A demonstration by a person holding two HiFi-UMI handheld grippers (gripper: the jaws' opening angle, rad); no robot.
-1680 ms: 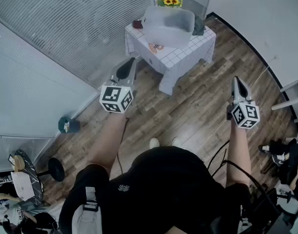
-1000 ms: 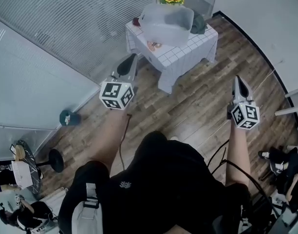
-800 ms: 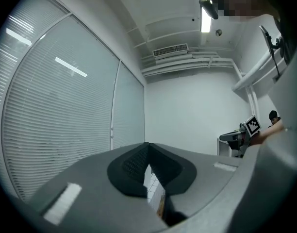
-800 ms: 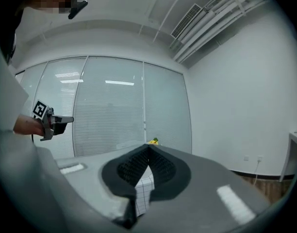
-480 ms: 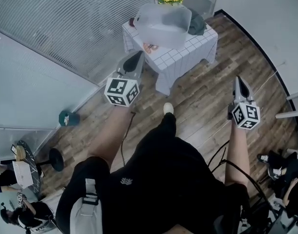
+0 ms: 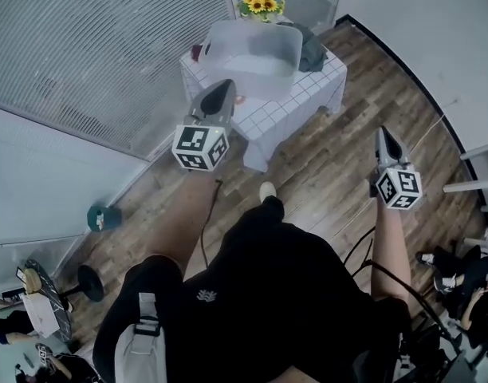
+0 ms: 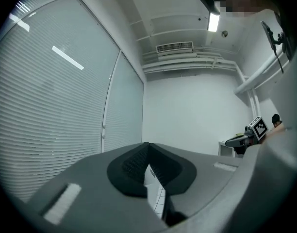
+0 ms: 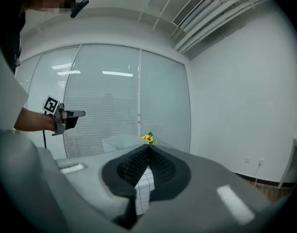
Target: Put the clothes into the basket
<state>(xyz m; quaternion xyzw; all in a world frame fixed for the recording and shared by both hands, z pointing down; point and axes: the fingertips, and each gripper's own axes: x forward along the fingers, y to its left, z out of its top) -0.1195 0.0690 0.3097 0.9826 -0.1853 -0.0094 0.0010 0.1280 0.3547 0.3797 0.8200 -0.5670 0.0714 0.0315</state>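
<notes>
Left claw [image 6: 222,86], right claw [image 6: 383,132] both closed, empty; basket [image 6: 288,54] on table [image 6: 268,120] ahead of left claw, clothes [image 6: 312,50] beside it.

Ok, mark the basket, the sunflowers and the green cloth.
basket [image 6: 268,74], head view, front wall.
sunflowers [image 6: 260,4], head view, yellow blooms.
green cloth [image 6: 312,52], head view, middle of the heap.

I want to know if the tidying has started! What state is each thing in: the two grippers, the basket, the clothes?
left gripper: fingers shut, holding nothing.
right gripper: fingers shut, holding nothing.
basket: upright on the table, looks empty.
dark green garment: crumpled on the table beside the basket, not in it.
dark red cloth: on the table, outside the basket.
</notes>
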